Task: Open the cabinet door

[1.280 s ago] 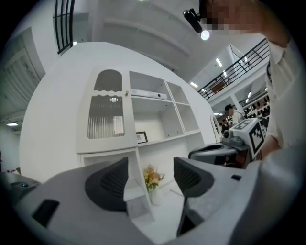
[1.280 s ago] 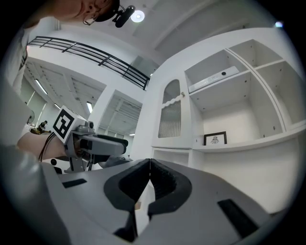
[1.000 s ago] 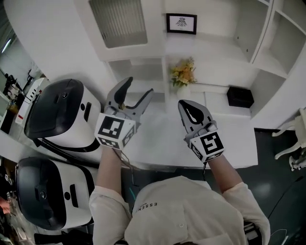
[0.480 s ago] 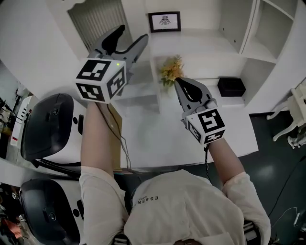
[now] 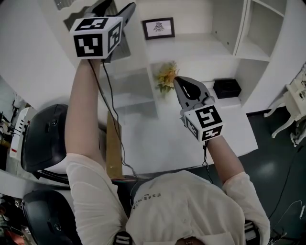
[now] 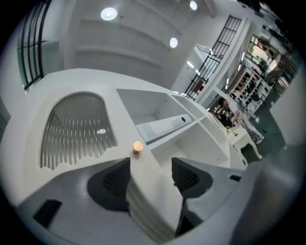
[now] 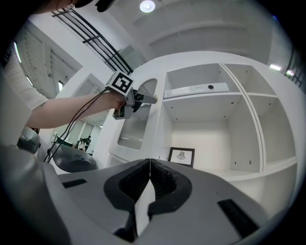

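Head view: we've got the white cabinet door (image 5: 138,52) up at the top left. The left tongs (image 5: 117,7) are raised right against its edge, and the right tongs (image 5: 179,83) hang lower over the white bench (image 5: 158,143), near the flowers (image 5: 166,76), a framed picture (image 5: 158,27) and a black box (image 5: 227,87). Left gripper view: those tongs stand wide apart and have just been closing a bit, with the door's moulded edge between them below a small round knob (image 6: 138,146); the arched ribbed-glass panel is on the left and open shelves (image 6: 191,143) on the right. Right gripper view: our right tongs are closed pad to pad, pointing at the shelf with the picture.
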A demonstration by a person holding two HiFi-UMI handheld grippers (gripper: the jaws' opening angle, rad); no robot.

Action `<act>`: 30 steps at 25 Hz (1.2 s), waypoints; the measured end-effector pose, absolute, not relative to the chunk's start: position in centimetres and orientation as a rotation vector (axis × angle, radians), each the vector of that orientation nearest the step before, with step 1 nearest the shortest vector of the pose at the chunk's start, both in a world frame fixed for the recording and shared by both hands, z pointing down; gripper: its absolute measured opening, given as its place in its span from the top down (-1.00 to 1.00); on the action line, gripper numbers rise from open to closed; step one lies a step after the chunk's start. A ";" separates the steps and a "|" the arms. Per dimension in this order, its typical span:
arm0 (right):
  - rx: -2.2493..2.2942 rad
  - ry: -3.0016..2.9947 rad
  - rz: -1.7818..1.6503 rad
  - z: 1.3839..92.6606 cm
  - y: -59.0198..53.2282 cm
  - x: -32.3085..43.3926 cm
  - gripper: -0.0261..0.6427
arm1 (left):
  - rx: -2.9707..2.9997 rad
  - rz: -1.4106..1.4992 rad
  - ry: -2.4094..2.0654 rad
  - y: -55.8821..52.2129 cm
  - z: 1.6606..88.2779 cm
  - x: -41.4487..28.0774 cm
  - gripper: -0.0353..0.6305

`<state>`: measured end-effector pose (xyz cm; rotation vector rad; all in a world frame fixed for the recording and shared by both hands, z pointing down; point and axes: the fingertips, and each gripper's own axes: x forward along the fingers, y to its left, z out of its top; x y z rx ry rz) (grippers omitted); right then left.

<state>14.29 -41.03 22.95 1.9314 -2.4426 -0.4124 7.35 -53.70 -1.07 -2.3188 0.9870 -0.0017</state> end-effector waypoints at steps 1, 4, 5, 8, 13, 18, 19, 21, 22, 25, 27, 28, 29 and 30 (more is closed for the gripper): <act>1.927 -2.440 -0.414 23.2 -41.0 14.2 0.88 | -2.289 -0.010 0.999 -54.0 -1.6 7.5 0.08; 1.887 -2.427 -0.443 23.9 -40.7 13.8 0.88 | -2.275 0.019 1.024 -54.9 -3.0 7.5 0.14; 1.874 -2.426 -0.460 24.0 -40.6 13.7 0.88 | -2.275 0.026 1.026 -55.1 -3.3 7.4 0.16; 1.847 -2.439 -0.503 24.4 -40.0 13.5 0.88 | -2.269 0.034 1.011 -55.4 -3.9 7.7 0.19; 1.780 -2.533 -0.539 25.3 -39.3 12.9 0.88 | -2.245 0.028 0.998 -55.8 -4.4 8.1 0.24; 1.771 -2.553 -0.539 26.0 -39.0 13.0 0.88 | -2.204 0.004 1.000 -55.7 -4.9 7.9 0.41; 1.777 -2.550 -0.535 26.1 -39.0 13.1 0.88 | -2.190 -0.003 1.000 -55.7 -5.0 8.0 0.41; 1.790 -2.542 -0.530 26.2 -38.9 13.4 0.88 | -2.175 -0.009 1.006 -55.8 -5.3 8.4 0.42; 1.797 -2.537 -0.529 26.2 -38.8 13.6 0.88 | -2.175 -0.009 1.009 -55.9 -5.4 8.5 0.53; 1.823 -2.523 -0.528 26.1 -38.5 14.2 0.88 | -2.172 -0.008 1.012 -55.9 -5.4 8.7 0.63; 1.845 -2.513 -0.516 26.2 -38.2 14.8 0.88 | -2.169 -0.006 1.015 -55.9 -5.4 8.7 0.64; 1.854 -2.508 -0.510 26.2 -38.1 15.0 0.88 | -2.167 -0.007 1.018 -55.9 -5.4 8.7 0.64; 1.862 -2.504 -0.503 26.2 -38.0 15.2 0.88 | -2.167 -0.010 1.022 -55.9 -5.4 8.6 0.64; 1.868 -2.501 -0.496 26.3 -37.8 15.3 0.88 | -2.167 -0.014 1.026 -55.8 -5.4 8.6 0.64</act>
